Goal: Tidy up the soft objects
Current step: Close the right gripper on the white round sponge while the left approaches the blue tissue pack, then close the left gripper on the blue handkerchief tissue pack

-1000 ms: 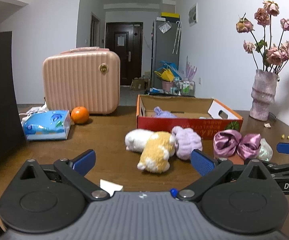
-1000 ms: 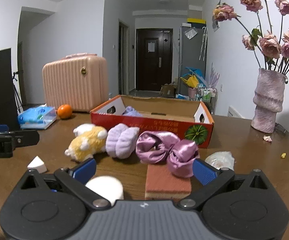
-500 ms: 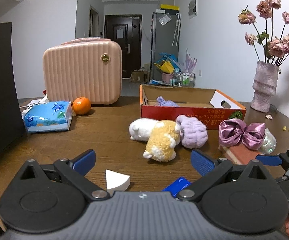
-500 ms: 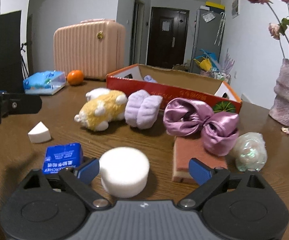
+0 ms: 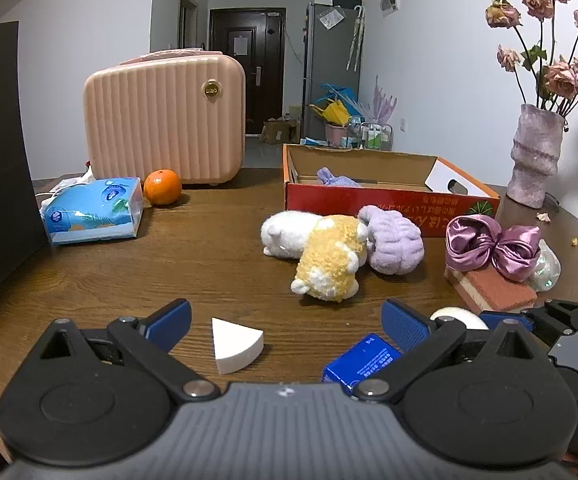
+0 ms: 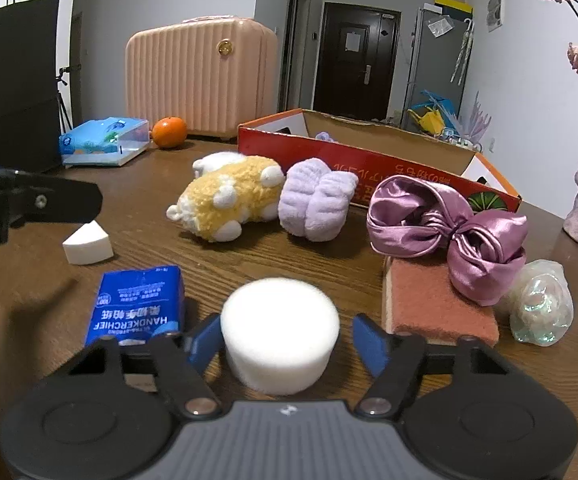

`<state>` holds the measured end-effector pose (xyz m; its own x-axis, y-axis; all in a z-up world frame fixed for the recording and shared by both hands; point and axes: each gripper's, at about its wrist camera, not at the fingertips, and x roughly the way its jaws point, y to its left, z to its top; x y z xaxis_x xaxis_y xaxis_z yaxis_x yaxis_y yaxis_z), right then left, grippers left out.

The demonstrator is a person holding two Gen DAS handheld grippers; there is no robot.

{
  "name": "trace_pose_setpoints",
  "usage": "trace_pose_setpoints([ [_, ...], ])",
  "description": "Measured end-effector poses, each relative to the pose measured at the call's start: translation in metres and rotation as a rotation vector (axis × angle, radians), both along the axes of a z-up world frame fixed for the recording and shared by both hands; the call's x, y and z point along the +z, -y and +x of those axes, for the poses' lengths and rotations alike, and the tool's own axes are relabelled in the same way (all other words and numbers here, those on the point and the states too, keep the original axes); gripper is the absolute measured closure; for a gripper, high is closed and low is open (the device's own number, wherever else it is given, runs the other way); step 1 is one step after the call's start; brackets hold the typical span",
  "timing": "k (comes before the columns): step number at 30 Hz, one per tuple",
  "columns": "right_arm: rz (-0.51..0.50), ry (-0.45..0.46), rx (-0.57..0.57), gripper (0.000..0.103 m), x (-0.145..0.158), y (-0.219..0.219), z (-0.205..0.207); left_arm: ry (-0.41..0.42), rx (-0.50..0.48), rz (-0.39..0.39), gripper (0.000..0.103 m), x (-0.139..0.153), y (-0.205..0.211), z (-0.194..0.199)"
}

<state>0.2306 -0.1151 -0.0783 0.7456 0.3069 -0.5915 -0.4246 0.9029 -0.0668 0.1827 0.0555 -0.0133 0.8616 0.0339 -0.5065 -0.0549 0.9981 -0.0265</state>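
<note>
The white round sponge (image 6: 280, 334) sits on the brown table (image 6: 141, 200), between the blue fingers of the right gripper (image 6: 285, 342). The jaws stand apart around it: the left pad lies against its side, the right pad is just clear of it. It is not lifted.

Just left of it lies a blue handkerchief pack (image 6: 139, 304), flat on the wood. Beyond that is a white wedge sponge (image 6: 88, 243). The left gripper (image 5: 285, 330) hangs over this wedge with its jaws wide, holding nothing; the wedge (image 5: 236, 345) lies between the fingers but touches neither.

To the right, a pink scouring pad (image 6: 437, 304) carries a purple satin bow (image 6: 449, 226) on its far end. An iridescent ball (image 6: 541, 308) rests just beside the pad.

Farther back lie a yellow plush toy (image 6: 229, 200) and a lilac plush item (image 6: 315, 204), touching. Behind them stands the red cardboard box (image 6: 369, 160), open, with one lilac item inside (image 5: 335, 178).
</note>
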Motion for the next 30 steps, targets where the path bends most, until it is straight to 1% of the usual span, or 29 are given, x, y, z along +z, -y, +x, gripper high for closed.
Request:
trace_pose_setpoints([
  [2, 0.005, -0.005, 0.0, 0.046, -0.001, 0.001, 0.001, -0.006, -0.001, 0.002, 0.0, -0.001, 0.001, 0.001],
  [6, 0.008, 0.019, 0.002, 0.048, 0.001, 0.002, -0.002, -0.018, 0.003, 0.005, 0.0, -0.003, 0.001, 0.004],
  [10, 0.015, 0.07, 0.002, 0.048, 0.008, 0.005, -0.01, -0.03, 0.015, 0.004, 0.0, -0.006, 0.001, 0.007],
  [15, 0.043, 0.114, -0.029, 0.049, 0.019, 0.018, -0.014, -0.051, 0.031, 0.001, 0.0, -0.011, 0.004, 0.012],
  [23, 0.09, 0.155, -0.074, 0.048, 0.031, 0.038, -0.019, -0.085, 0.023, -0.018, 0.0, -0.017, 0.02, 0.011],
  [30, 0.105, 0.17, -0.09, 0.048, 0.035, 0.053, -0.024, -0.114, 0.004, -0.001, 0.0, -0.025, 0.042, 0.014],
])
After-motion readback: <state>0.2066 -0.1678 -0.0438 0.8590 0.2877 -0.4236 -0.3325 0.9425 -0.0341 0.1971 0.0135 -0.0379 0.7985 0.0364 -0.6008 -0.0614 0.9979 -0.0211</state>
